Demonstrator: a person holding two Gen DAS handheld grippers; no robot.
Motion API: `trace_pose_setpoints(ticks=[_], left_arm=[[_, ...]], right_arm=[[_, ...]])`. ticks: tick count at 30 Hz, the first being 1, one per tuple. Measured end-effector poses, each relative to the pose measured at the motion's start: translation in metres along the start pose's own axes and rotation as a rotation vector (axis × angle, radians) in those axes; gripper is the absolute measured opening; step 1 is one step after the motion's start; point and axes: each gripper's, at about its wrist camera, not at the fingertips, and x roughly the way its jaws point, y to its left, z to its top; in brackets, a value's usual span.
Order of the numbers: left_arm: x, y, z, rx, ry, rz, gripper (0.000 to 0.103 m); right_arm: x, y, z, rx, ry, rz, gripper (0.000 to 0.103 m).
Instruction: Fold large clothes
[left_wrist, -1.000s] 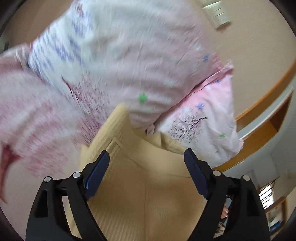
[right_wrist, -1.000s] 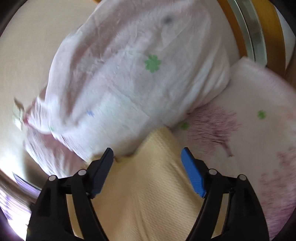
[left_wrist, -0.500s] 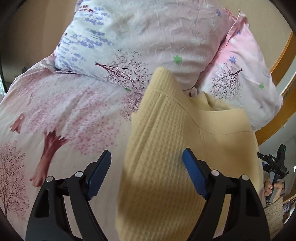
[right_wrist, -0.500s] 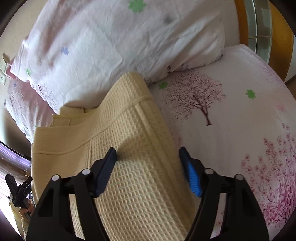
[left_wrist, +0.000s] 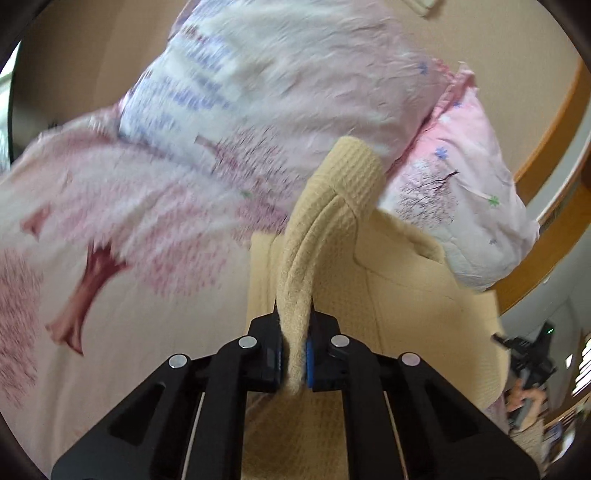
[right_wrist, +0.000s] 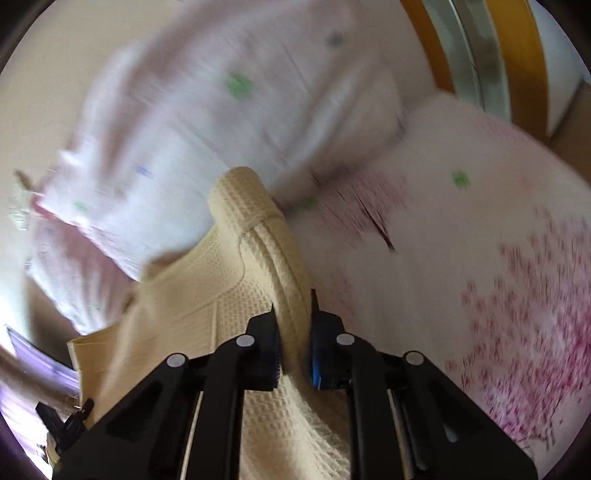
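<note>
Left gripper (left_wrist: 294, 356) pinched tight on a raised ridge of the yellow waffle garment (left_wrist: 413, 310), fabric squeezed between both pads. Right gripper (right_wrist: 294, 354) likewise clamped on a folded edge of the same garment (right_wrist: 184, 314), jaws pressed onto cloth. Garment lies spread on the bedsheet (left_wrist: 110, 280) with pink tree print, its far end up against a white floral pillow (left_wrist: 280, 81); a pink pillow (left_wrist: 469, 192) sits beside that. Wooden headboard (right_wrist: 517, 55) behind. Right view heavily blurred.
</note>
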Motion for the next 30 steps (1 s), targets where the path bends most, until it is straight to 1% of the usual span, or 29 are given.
trace_pose_setpoints(ticks=[2, 4, 5, 6, 7, 8, 9, 11, 13, 14, 16, 17, 18, 20, 21, 22, 24, 26, 28, 30], left_arm=[[0.011, 0.011, -0.001, -0.059, 0.024, 0.002, 0.011], [0.016, 0.017, 0.0, -0.1, 0.027, 0.006, 0.019], [0.016, 0.017, 0.002, -0.109, 0.024, 0.012, 0.028], [0.013, 0.017, 0.003, -0.11, 0.018, 0.017, 0.037], [0.008, 0.016, 0.003, -0.108, 0.008, 0.021, 0.041], [0.0, 0.015, 0.004, -0.092, -0.013, 0.03, 0.049], [-0.009, 0.014, 0.004, -0.076, -0.036, 0.041, 0.051], [-0.028, 0.006, 0.002, -0.022, -0.091, 0.064, 0.051], [-0.041, -0.006, -0.003, 0.039, -0.13, 0.039, 0.051], [-0.046, -0.018, -0.008, 0.091, -0.148, 0.022, 0.051], [-0.047, -0.038, -0.018, 0.183, -0.15, 0.017, 0.053], [-0.042, -0.048, -0.022, 0.219, -0.13, 0.014, 0.055], [-0.036, -0.052, -0.025, 0.23, -0.108, 0.022, 0.055], [-0.019, -0.051, -0.023, 0.214, -0.052, 0.059, 0.055], [-0.013, -0.047, -0.023, 0.2, -0.037, 0.071, 0.055], [-0.007, -0.043, -0.022, 0.181, -0.021, 0.074, 0.055], [0.004, -0.031, -0.023, 0.138, 0.011, 0.07, 0.052], [0.016, -0.023, -0.024, 0.103, 0.038, 0.074, 0.051], [0.025, -0.015, -0.027, 0.065, 0.056, 0.07, 0.05], [0.025, -0.013, -0.029, 0.05, 0.054, 0.068, 0.05]], right_arm=[[0.018, 0.002, -0.003, -0.008, 0.025, -0.065, 0.013], [0.021, 0.009, -0.005, -0.032, 0.031, -0.102, 0.018], [0.018, 0.013, -0.004, -0.057, 0.023, -0.118, 0.024], [0.009, 0.016, -0.005, -0.082, -0.001, -0.14, 0.036], [-0.002, 0.017, -0.006, -0.098, -0.026, -0.143, 0.054], [-0.016, 0.019, -0.008, -0.111, -0.063, -0.13, 0.058], [-0.026, 0.021, -0.009, -0.121, -0.088, -0.114, 0.058], [-0.044, 0.025, -0.014, -0.148, -0.101, -0.053, 0.058], [-0.054, 0.033, -0.024, -0.188, -0.074, 0.02, 0.058], [-0.055, 0.038, -0.03, -0.21, -0.058, 0.041, 0.058], [-0.056, 0.046, -0.04, -0.24, -0.028, 0.066, 0.058], [-0.055, 0.049, -0.044, -0.247, -0.017, 0.075, 0.058], [-0.052, 0.053, -0.046, -0.255, -0.005, 0.084, 0.058], [-0.042, 0.058, -0.05, -0.268, 0.015, 0.051, 0.058], [-0.037, 0.057, -0.049, -0.266, 0.023, 0.032, 0.059], [-0.027, 0.056, -0.049, -0.259, 0.04, 0.014, 0.059], [-0.002, 0.049, -0.05, -0.237, 0.113, -0.033, 0.059], [0.012, 0.046, -0.053, -0.222, 0.141, -0.052, 0.059], [0.019, 0.047, -0.054, -0.232, 0.13, -0.06, 0.063], [0.019, 0.05, -0.053, -0.243, 0.133, -0.048, 0.072]])
